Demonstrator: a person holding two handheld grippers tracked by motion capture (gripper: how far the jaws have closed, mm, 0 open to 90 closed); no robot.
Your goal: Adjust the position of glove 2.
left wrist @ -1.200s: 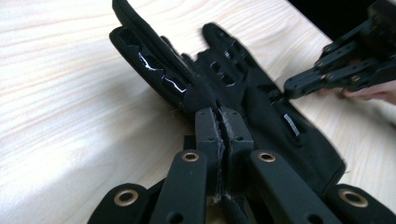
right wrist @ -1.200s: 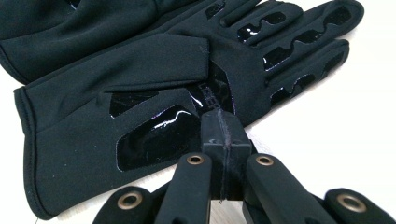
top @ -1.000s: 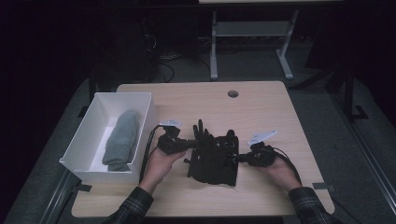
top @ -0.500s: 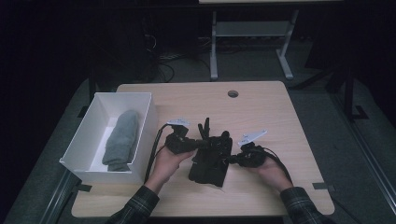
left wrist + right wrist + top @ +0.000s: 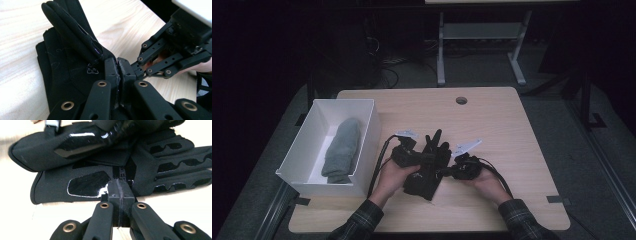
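Nothing here reads clearly. The glove (image 5: 75, 62) carries a small white emblem near the left claw, too small to make out in the left gripper view. In the right gripper view a dark strip of lettering runs down the glove's (image 5: 105, 175) middle, too faint to read.

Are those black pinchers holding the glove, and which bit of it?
Both jaws look shut at the black gloves' edges: the left gripper near the fingers, the right gripper at the palm's side. Whether fabric is pinched is unclear.

Dim high view with dark surroundings, bright overexposed tabletop (image 5: 20, 62) close up, glare on glossy gloves (image 5: 85, 182), blurred edges
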